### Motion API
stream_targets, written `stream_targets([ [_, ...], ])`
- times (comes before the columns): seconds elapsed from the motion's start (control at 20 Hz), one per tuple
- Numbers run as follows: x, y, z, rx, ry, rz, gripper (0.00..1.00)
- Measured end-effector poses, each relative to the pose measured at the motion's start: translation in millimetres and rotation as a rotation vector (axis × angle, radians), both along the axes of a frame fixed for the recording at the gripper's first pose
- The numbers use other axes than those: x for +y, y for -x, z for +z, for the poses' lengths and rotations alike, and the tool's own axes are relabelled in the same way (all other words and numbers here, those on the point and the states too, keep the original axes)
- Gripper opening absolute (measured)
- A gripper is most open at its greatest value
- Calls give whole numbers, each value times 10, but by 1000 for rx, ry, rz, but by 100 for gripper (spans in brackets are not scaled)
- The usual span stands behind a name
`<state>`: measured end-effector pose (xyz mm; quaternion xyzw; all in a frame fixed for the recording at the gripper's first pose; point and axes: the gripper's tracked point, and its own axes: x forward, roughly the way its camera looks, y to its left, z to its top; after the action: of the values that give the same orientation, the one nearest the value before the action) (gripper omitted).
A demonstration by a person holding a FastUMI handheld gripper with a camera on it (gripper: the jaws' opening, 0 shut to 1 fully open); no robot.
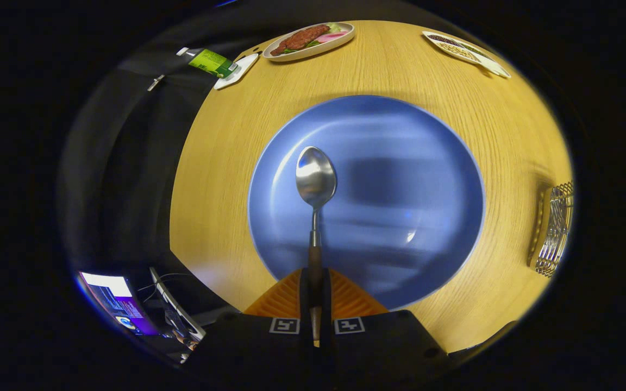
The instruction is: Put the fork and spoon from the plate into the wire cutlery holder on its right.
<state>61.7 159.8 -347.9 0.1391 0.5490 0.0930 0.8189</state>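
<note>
Gripper view. We see the gripper (315,293) with its two orange fingers (286,298) drawn nearly together, both pressing on the dark handle of the spoon (315,179). The spoon sticks straight out ahead of the fingers, bowl forward, over the middle of the blue plate (432,179). We cannot tell whether its bowl rests on the plate or hangs just above it. We make out no fork on the plate.

The plate sits on a wooden table (210,179). The wire holder (553,228) stands well off to the right of the plate, with something metal standing in it; we cannot tell what.

Beyond the plate, at the far side of the table, we note a tray of food (308,39), a green carton (211,62) and a patterned dish (465,50).

We judge the spoon step is in hand: spoon gripped, not yet carried. The next move calls for a lift clear of the plate rim, a swing right to the holder, then tipping the spoon upright over its opening before letting go.
</note>
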Motion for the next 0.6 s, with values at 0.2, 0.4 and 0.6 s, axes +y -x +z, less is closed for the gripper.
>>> stream_targets([
  [0.2,-207,95,212,-57,17,14,8],
  [0.4,-392,187,247,-75,22,1,8],
  [0.6,-432,198,306,-85,9,-29,8],
])
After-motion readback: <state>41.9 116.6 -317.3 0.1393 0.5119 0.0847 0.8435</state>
